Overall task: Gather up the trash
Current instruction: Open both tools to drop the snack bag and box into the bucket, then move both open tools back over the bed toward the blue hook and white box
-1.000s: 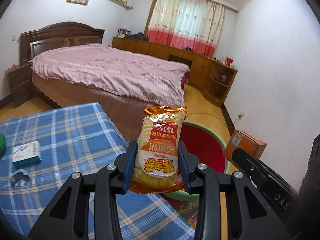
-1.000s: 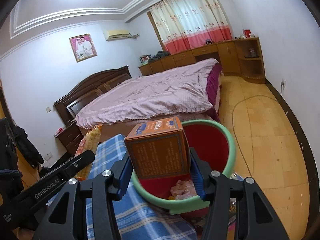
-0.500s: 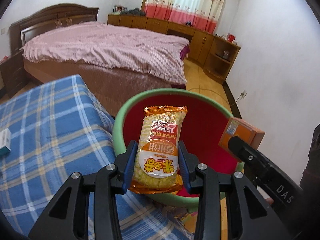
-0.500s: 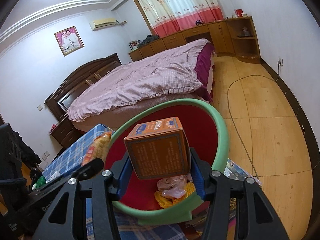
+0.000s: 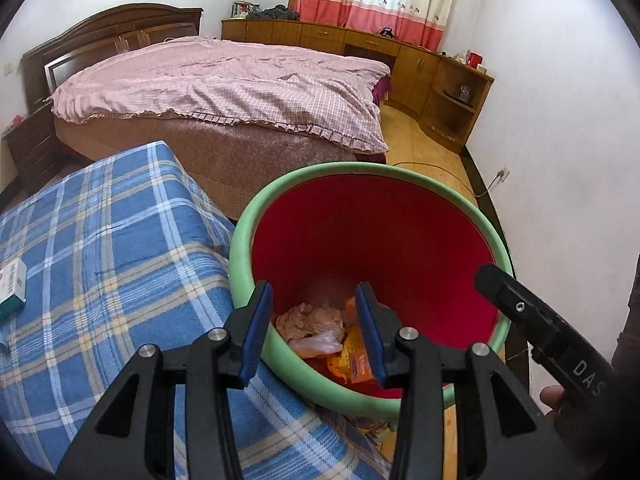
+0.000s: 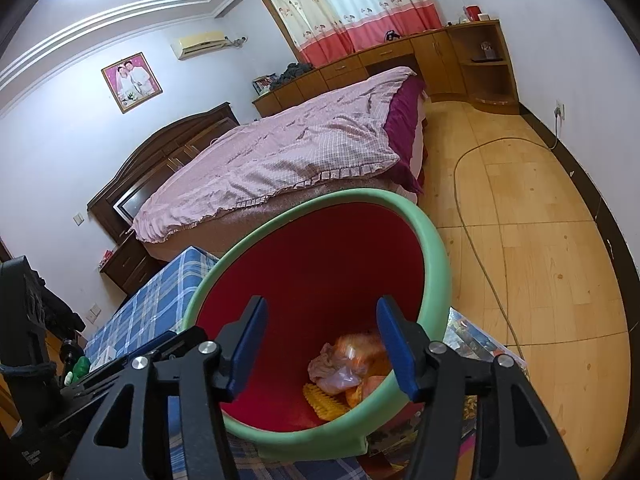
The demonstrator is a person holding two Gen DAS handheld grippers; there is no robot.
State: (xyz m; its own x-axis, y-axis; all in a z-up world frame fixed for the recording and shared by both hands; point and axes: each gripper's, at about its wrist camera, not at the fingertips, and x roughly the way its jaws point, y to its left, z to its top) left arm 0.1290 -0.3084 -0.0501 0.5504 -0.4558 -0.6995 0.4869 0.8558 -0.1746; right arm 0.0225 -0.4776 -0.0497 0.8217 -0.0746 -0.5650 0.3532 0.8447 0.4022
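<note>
Blue pads of my left gripper stand spread with nothing between them, just above the near rim of the bin. My right gripper is spread and empty too, and it hangs over the same bin from the other side. I see its black body at the right edge of the left view.

Down in the red bin lies the trash: a pinkish crumpled bag, some yellow wrapper and orange packets, one of them blurred. I cannot tell each piece apart. I judge that this part of the work is done, because both grippers carry nothing and the pieces lie on the bottom of the bin.

Beside the bin is the table with the blue checked cloth. At its far left edge a small white and green box lies on the cloth, well apart from the bin. If this box is trash, it is not yet collected. Other things at that edge are cut off, so I cannot say how much is left.
</note>
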